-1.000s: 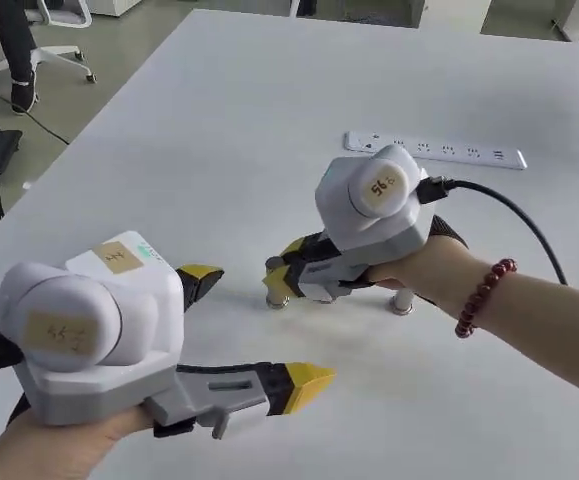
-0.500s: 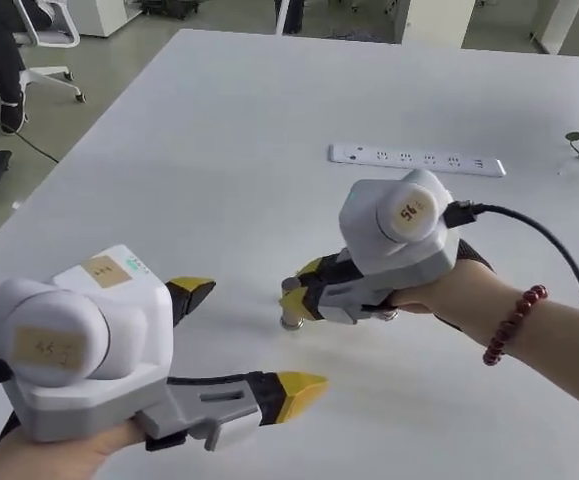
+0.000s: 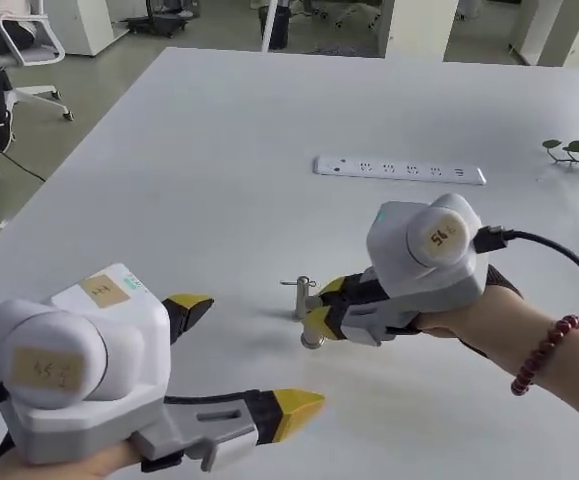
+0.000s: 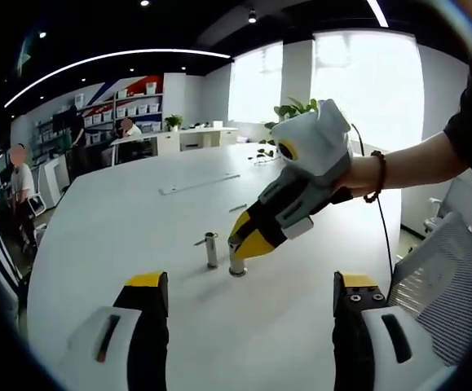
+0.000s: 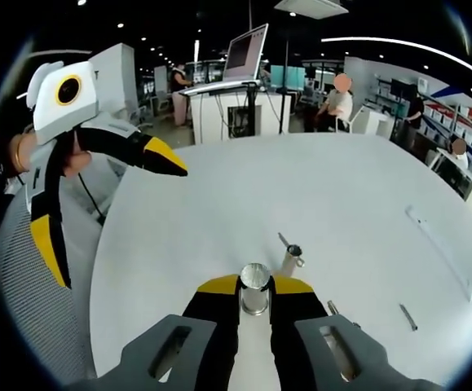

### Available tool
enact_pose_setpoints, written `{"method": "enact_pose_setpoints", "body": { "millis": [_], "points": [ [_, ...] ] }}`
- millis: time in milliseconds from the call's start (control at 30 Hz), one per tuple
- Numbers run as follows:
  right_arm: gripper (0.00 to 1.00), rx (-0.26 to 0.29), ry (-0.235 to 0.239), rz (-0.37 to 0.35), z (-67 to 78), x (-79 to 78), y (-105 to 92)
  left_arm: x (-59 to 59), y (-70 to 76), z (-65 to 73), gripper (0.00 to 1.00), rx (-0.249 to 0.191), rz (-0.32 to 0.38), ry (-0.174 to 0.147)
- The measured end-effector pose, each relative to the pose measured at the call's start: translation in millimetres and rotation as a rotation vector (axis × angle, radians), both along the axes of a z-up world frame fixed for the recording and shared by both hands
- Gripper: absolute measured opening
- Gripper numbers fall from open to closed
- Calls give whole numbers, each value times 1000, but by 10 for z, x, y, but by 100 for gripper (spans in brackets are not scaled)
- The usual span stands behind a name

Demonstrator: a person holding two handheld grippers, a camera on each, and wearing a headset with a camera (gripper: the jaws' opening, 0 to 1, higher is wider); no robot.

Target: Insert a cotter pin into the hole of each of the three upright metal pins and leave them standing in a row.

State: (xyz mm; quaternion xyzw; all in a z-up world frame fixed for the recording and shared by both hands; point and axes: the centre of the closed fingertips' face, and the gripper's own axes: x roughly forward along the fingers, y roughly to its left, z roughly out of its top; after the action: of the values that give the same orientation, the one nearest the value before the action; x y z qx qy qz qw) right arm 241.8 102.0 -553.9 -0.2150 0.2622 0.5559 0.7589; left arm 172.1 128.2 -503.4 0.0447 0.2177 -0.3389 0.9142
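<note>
Pin (image 5: 254, 283) clamped upright, right hand-held gripper (image 3: 317, 308) low

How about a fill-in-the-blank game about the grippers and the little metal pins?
1. The right hand-held gripper is shut on a metal pin, while the left hand-held gripper is ____.
2. The second metal pin, standing beside the held one, has a ____ pin through its hole.
3. The jaw tips of both are coloured ____.
4. The white power strip lies on the ____.

Missing words: open, cotter, yellow, table.
</note>
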Motion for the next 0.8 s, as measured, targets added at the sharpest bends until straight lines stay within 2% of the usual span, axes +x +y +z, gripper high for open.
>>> {"method": "enact_pose_setpoints", "body": {
  "millis": [367, 800],
  "points": [
    [8, -11, 5, -48, -55, -5, -208, -11, -44, 2, 82, -9, -6, 0],
    [8, -14, 15, -91, -118, -46, -298, -10, -71, -8, 81, -8, -17, 1]
  ]
}}
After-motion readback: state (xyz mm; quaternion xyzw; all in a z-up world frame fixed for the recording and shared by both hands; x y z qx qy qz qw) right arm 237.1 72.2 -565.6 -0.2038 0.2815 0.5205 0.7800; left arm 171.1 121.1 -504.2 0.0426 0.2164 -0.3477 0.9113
